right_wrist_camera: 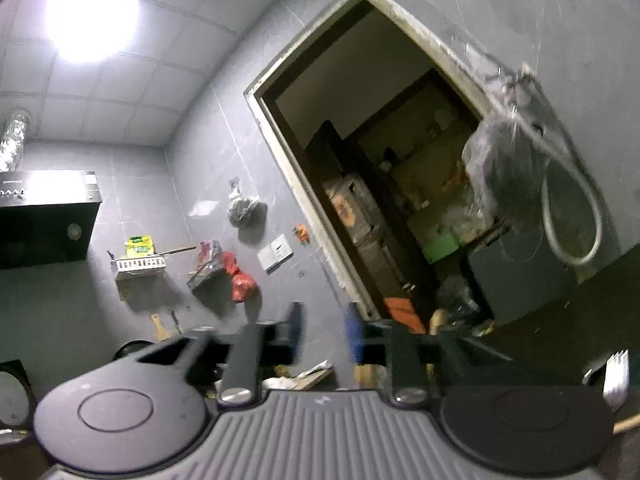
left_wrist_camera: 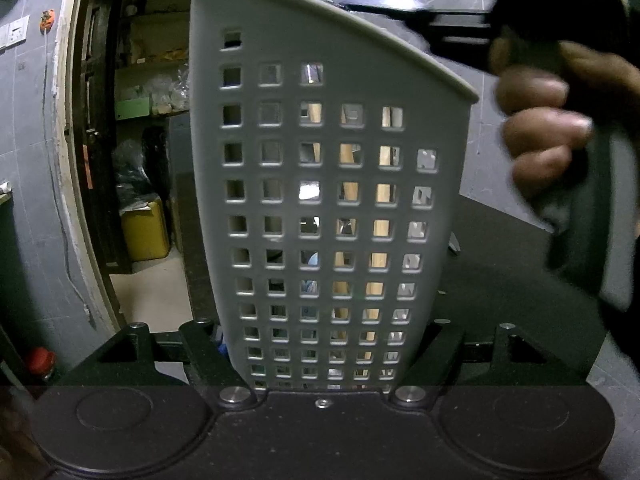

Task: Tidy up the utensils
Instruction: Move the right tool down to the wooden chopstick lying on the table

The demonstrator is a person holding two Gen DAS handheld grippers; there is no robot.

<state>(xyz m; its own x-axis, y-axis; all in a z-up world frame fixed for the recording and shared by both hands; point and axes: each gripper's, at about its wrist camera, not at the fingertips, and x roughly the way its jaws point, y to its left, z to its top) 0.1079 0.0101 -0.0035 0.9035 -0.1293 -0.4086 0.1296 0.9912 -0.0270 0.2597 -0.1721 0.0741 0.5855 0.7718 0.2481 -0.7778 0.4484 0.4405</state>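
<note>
A grey perforated utensil holder (left_wrist_camera: 280, 200) stands upright and fills the middle of the left wrist view. My left gripper (left_wrist_camera: 324, 344) is shut on its lower part, one finger on each side. Through the square holes I see wooden handles (left_wrist_camera: 384, 194) and some metal pieces inside. At the upper right a hand (left_wrist_camera: 544, 120) holds my right gripper, whose blue-padded fingers (left_wrist_camera: 384, 0) reach over the holder's rim. In the right wrist view my right gripper (right_wrist_camera: 324, 332) points upward at the wall, open, with nothing between its fingers.
A dark counter (left_wrist_camera: 500, 260) lies behind the holder. A doorway (right_wrist_camera: 380, 184) opens onto a cluttered storeroom with a yellow container (left_wrist_camera: 146, 228). On the grey tiled wall hang small racks (right_wrist_camera: 140, 264), red bags (right_wrist_camera: 242, 284) and a black range hood (right_wrist_camera: 44, 220).
</note>
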